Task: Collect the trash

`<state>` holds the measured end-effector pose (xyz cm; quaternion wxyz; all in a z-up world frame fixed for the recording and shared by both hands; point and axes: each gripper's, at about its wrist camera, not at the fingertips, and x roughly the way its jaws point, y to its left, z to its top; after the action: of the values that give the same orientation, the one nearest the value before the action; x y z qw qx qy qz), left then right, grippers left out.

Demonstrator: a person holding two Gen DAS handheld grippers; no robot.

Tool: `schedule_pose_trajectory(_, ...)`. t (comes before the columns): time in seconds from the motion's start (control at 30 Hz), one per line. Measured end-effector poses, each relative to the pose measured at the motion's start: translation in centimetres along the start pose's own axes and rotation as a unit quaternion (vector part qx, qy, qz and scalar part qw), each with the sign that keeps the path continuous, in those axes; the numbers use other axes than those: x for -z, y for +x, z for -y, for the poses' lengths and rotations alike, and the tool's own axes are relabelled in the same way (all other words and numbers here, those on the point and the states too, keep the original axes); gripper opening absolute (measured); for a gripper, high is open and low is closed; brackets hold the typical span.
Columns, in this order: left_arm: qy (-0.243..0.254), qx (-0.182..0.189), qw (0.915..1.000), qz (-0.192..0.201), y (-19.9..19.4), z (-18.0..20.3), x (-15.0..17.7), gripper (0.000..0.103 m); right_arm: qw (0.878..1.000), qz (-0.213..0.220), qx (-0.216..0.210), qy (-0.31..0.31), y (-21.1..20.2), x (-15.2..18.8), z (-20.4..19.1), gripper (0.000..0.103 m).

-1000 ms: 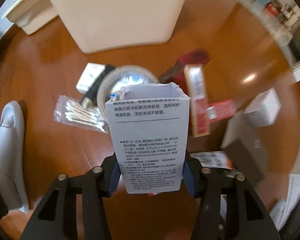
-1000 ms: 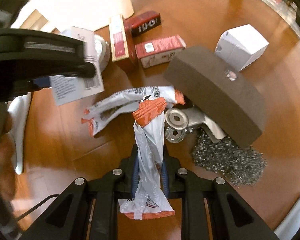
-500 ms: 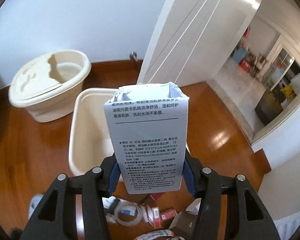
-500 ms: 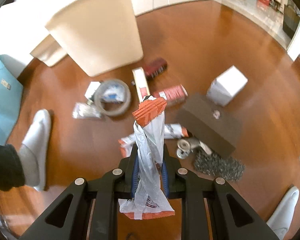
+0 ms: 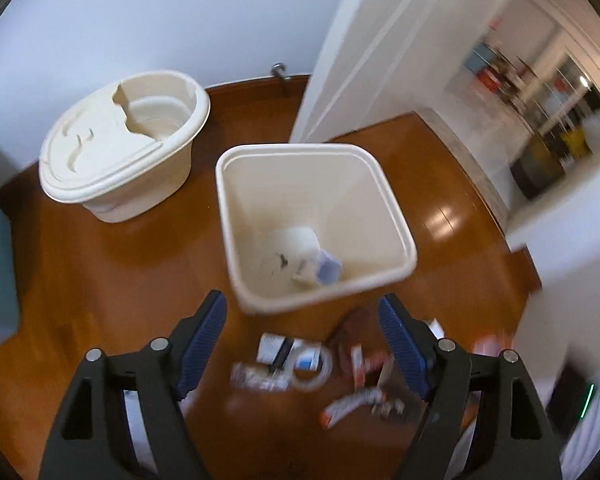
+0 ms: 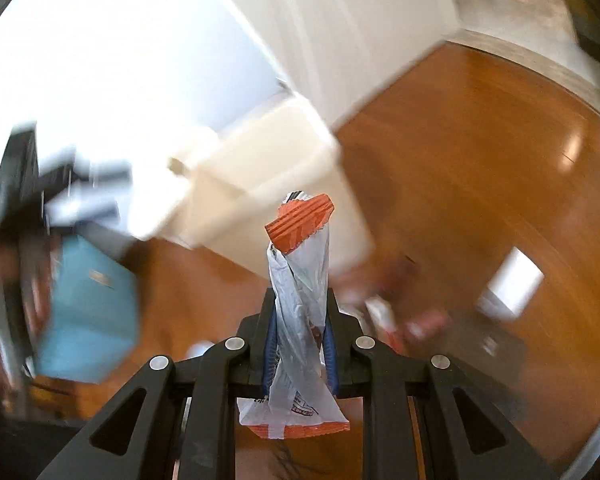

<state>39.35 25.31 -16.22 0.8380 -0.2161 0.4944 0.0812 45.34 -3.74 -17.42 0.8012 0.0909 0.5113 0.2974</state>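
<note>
The cream square bin point(image 5: 396, 224) stands on the wooden floor just ahead of my left gripper point(image 5: 300, 304). Its jaws are opening wide, with nothing between the blue pads point(image 5: 204, 332). A white carton point(image 5: 312, 256) with a blue patch lies at the bottom of the bin. My right gripper point(image 6: 300, 312) is shut on a twisted white and orange wrapper point(image 6: 304, 264), held upright. The same bin point(image 6: 268, 176) shows blurred ahead of it, with the left gripper point(image 6: 20, 200) blurred at the far left.
Several blurred pieces of trash point(image 5: 300, 364) lie on the floor below the bin. A round cream tub point(image 5: 120, 148) stands to its left. There is a teal box point(image 6: 88, 304), a white door point(image 5: 360, 40) and a white box point(image 6: 516, 280) on the floor.
My left gripper spread its jaws and let go of the white carton, which now lies in the bin. My right gripper rose with the wrapper and now faces the bin.
</note>
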Motion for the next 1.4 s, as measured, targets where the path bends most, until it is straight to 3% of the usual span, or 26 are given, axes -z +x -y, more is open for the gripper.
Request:
schedule_pose_trajectory(0.07,0.002,0.018,0.9997,0.013,-3.3,-0.5,1.2,0.078,1.0,0.005,-0.013,-0.02,0.8,-3.7,-2.7,0.021)
schedule_pose_trajectory(0.17,-0.037,0.047,0.9975,0.039,-6.0,-2.2,1.7,0.079,0.999,0.017,-0.011,-0.034,3.3,-9.7,-6.4,0.022)
schedule_pose_trajectory(0.27,-0.066,0.057,0.9955,0.036,-5.7,-3.7,1.0,0.081,1.0,0.016,0.01,-0.016,7.1,-14.6,-8.2,0.025)
schedule_pose_trajectory(0.3,-0.072,0.056,0.9952,0.035,-5.6,-3.9,0.9,0.081,1.0,0.011,0.012,-0.004,8.3,-15.7,-8.2,0.028)
schedule_pose_trajectory(0.43,-0.1,0.053,0.9931,0.031,-4.6,-5.1,0.1,0.081,0.998,-0.026,0.021,0.053,12.0,-17.9,-6.7,0.054)
schedule_pose_trajectory(0.47,-0.104,0.052,0.9928,0.03,-4.5,-5.1,0.2,0.081,0.997,-0.036,0.024,0.057,12.3,-18.0,-6.2,0.054)
schedule_pose_trajectory(0.57,-0.111,0.054,0.9922,0.016,-3.8,-5.4,0.4,0.081,0.997,-0.048,0.002,0.069,11.4,-17.2,-5.1,0.054)
schedule_pose_trajectory(0.7,-0.106,0.049,0.9932,0.001,-3.1,-4.9,1.2,0.081,0.985,-0.121,-0.008,0.122,8.2,-12.2,-1.0,0.054)
schedule_pose_trajectory(0.77,-0.071,0.026,0.997,0.012,-2.9,-3.6,1.8,0.081,0.981,-0.152,0.015,0.124,6.0,-8.4,1.8,0.054)
schedule_pose_trajectory(0.9,-0.058,-0.018,0.9981,0.007,-0.1,-2.1,3.8,0.081,0.98,-0.172,0.087,0.041,4.6,-1.8,5.8,0.056)
schedule_pose_trajectory(1.0,-0.044,-0.06,0.9972,0.01,2.4,-1.2,5.9,0.081,0.973,-0.198,0.11,0.034,6.6,2.9,10.1,0.056)
schedule_pose_trajectory(1.07,-0.029,-0.094,0.9951,0.011,4.3,-0.8,7.5,0.081,0.975,-0.188,0.123,0.006,9.0,4.4,11.0,0.056)
schedule_pose_trajectory(1.17,-0.026,-0.123,0.992,-0.012,8.2,-1.2,10.3,0.081,0.976,-0.175,0.129,-0.026,12.6,5.3,11.5,0.056)
schedule_pose_trajectory(1.27,-0.067,-0.141,0.9867,-0.044,11.9,-3.4,12.6,0.081,0.97,-0.177,0.151,-0.068,17.4,5.3,10.7,0.056)
schedule_pose_trajectory(1.4,-0.091,-0.159,0.98,-0.079,16.4,-5.6,14.3,0.081,0.952,-0.217,0.18,-0.117,23.1,5.9,10.5,0.056)
